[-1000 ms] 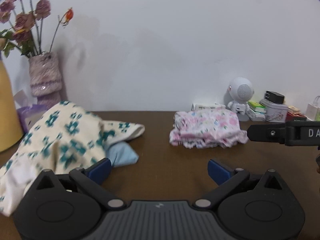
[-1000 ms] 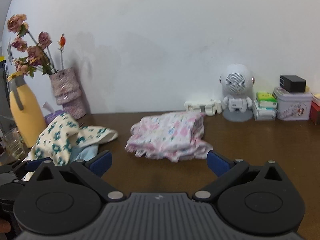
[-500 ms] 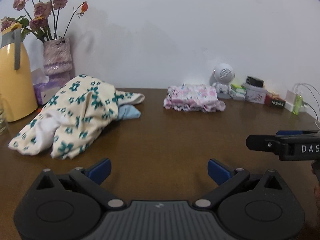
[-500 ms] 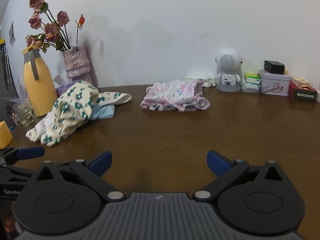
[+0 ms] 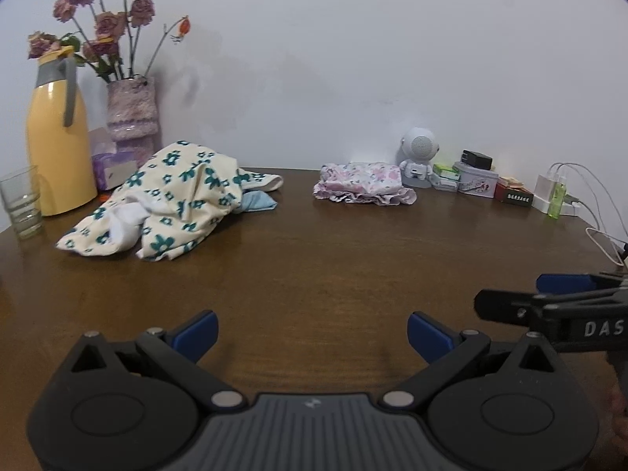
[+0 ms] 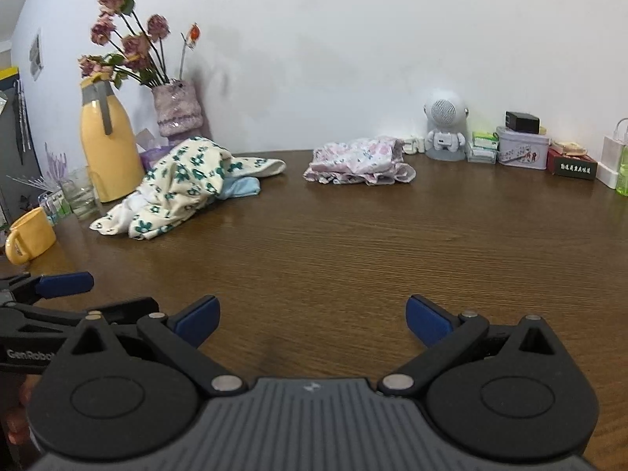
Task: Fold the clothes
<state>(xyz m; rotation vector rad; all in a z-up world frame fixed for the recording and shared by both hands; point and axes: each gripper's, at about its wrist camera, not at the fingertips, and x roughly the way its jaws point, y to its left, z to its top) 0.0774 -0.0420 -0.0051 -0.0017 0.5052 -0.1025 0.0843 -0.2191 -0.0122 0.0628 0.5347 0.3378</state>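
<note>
the left claw [image 5: 312,327] sits low in the middle of its frame, over the brown desk [image 5: 333,259]. its blue tips are spread wide and grip nothing. the right claw [image 6: 312,316] is the same in its own frame: wide apart, nothing in it, just bare desk between the tips. each claw shows at the edge of the other's view, the right one at the far right and the left one at the far left.

the clothes are far from both claws, near the white wall. a green flower cloth [image 5: 176,200] lies in a messy heap in the middle left, with a blue cloth [image 5: 257,201] poking out from under it. a pink cloth [image 5: 363,182] lies folded right of center. a yellow jug [image 5: 59,145] and a vase [image 5: 133,115] stand in the upper left.
</note>
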